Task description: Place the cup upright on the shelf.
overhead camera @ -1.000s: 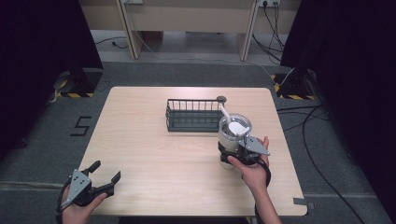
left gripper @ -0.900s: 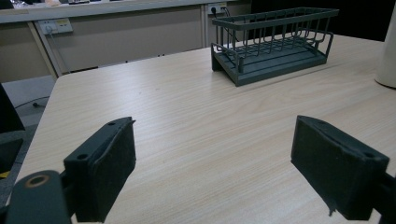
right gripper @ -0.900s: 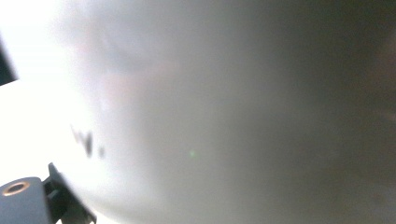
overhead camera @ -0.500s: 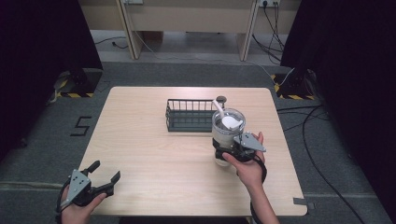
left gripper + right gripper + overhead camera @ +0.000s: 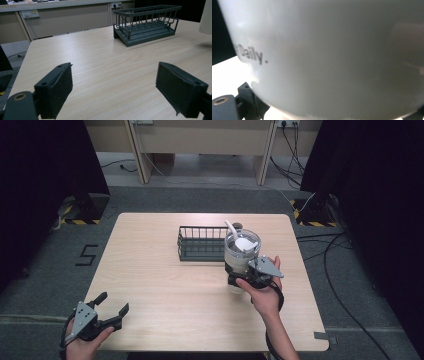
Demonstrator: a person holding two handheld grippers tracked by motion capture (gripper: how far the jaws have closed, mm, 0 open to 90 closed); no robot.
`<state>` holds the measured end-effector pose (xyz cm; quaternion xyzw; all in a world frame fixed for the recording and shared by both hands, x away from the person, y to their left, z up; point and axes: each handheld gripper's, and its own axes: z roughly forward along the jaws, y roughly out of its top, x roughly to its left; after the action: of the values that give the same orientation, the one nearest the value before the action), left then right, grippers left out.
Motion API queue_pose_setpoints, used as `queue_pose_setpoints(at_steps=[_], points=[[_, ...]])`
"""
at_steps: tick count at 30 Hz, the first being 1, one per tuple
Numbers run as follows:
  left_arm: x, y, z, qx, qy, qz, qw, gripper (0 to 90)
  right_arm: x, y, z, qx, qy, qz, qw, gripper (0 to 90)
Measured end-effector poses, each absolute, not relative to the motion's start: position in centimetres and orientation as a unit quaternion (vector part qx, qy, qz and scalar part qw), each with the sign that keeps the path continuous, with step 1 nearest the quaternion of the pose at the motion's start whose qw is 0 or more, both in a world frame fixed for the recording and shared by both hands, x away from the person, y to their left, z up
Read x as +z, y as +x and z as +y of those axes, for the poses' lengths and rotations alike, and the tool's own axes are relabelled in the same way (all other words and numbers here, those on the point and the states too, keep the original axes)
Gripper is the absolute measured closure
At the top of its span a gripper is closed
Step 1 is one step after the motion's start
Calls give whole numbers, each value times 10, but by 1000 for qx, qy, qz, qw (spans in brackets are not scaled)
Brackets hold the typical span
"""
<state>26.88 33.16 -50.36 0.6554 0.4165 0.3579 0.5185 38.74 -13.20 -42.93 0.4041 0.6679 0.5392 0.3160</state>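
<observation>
**Right gripper clamps a white tumbler near the wire basket; left gripper rests wide open**

In the high view the right gripper is closed around the lower body of a white tumbler, which has a clear lid and a white straw leaning up and to the left. The tumbler sits upright at the right half of the wooden table, just beside the right end of the dark wire basket. Whether its base touches the tabletop cannot be told from above.

The right gripper view adds what the high view cannot: the tumbler's pale wall pressed close to the lens, with grey lettering reading "Daily." at the left, and a dark jaw part at the bottom left corner against the cup.

The left gripper rests at the near left corner of the table, well apart from the tumbler, jaws spread wide and holding nothing. The left gripper view shows bare wood between its two black pads, the basket standing farther off, and a pale edge of the tumbler at the right margin.
</observation>
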Motion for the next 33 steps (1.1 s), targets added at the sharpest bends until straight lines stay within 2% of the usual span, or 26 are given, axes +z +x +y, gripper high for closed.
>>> queue_pose_setpoints(at_steps=[33], points=[[-503,269,332,358,654,417,520,132,-399,411,-102,552,388,665,320,74]])
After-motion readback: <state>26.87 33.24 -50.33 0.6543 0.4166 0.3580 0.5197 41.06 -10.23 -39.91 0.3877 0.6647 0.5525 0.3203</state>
